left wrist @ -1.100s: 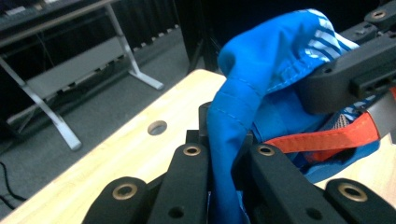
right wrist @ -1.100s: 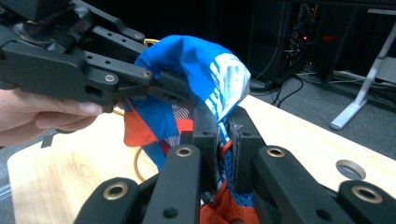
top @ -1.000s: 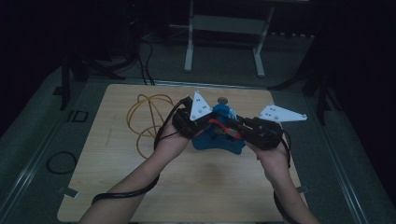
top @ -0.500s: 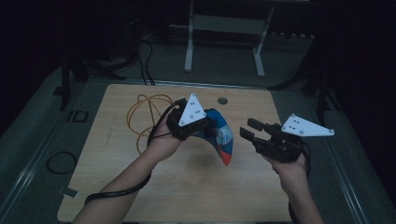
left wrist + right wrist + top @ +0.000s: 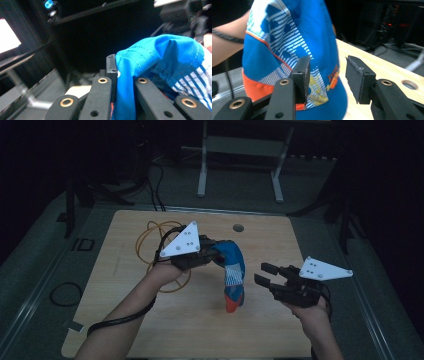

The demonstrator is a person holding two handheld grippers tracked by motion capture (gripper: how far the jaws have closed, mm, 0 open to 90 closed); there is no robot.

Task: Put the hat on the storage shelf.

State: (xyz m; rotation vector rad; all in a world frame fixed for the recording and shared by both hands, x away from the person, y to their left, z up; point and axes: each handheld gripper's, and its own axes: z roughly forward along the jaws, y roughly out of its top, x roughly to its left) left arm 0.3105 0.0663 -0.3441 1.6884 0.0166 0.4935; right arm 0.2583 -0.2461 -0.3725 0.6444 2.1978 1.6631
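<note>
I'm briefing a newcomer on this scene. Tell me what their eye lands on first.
The bright blue cap with striped panels and an orange edge, dangling above the middle of the wooden table from the left gripper, whose jaws are shut on its fabric. Next, the right gripper just to its right, jaws open and empty. A yellow cable loop lies behind the left gripper.

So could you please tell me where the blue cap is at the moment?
In the high view the blue cap hangs over the middle of the wooden table, pinched by the left gripper, while the open right gripper waits just to its right.
</note>
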